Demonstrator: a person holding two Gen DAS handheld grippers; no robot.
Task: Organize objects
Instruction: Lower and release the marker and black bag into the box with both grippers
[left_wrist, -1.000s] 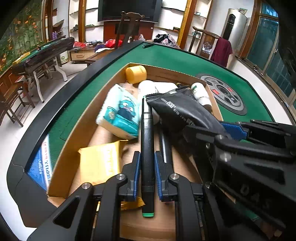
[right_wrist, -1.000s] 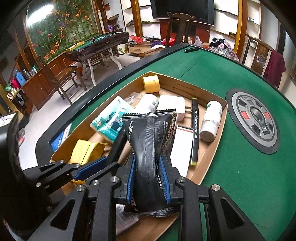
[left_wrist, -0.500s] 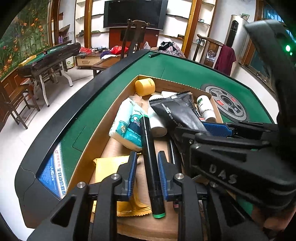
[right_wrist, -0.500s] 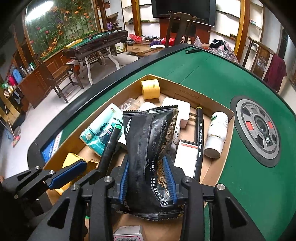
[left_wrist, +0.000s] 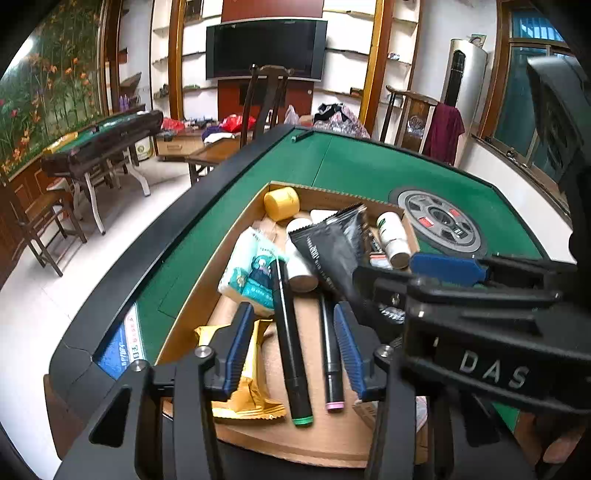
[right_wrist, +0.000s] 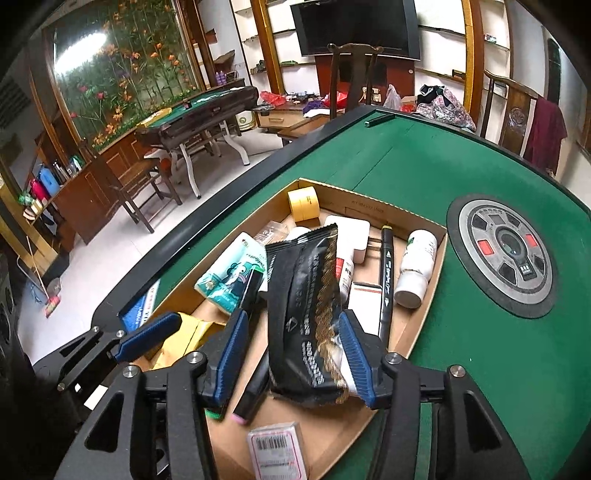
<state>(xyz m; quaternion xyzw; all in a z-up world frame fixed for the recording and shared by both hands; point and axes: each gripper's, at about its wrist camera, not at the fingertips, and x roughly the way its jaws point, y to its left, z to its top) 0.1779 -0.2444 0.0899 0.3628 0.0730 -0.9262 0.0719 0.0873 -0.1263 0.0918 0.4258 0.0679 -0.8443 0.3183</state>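
A shallow cardboard box (left_wrist: 325, 192) (right_wrist: 424, 332) sits on the green table. My left gripper (left_wrist: 291, 347) is open above the box. A black marker with a green end (left_wrist: 290, 339) lies free between its fingers, beside a pink-ended marker (left_wrist: 330, 350). My right gripper (right_wrist: 291, 354) is open too. A black snack pouch (right_wrist: 306, 314) (left_wrist: 332, 247) lies between its fingers, resting on the items in the box. The right gripper shows in the left wrist view (left_wrist: 447, 266) at the right.
The box also holds a yellow tape roll (right_wrist: 303, 198), a tissue pack (right_wrist: 232, 277), a white bottle (right_wrist: 415, 266), a third marker (right_wrist: 386, 280), a yellow packet (left_wrist: 251, 373) and a barcoded card pack (right_wrist: 277, 450). A round grey hub (right_wrist: 506, 254) sits in the table.
Both grippers have opened. The left let go of the green-ended marker and the right let go of the black pouch. Both have drawn back and up from the box.
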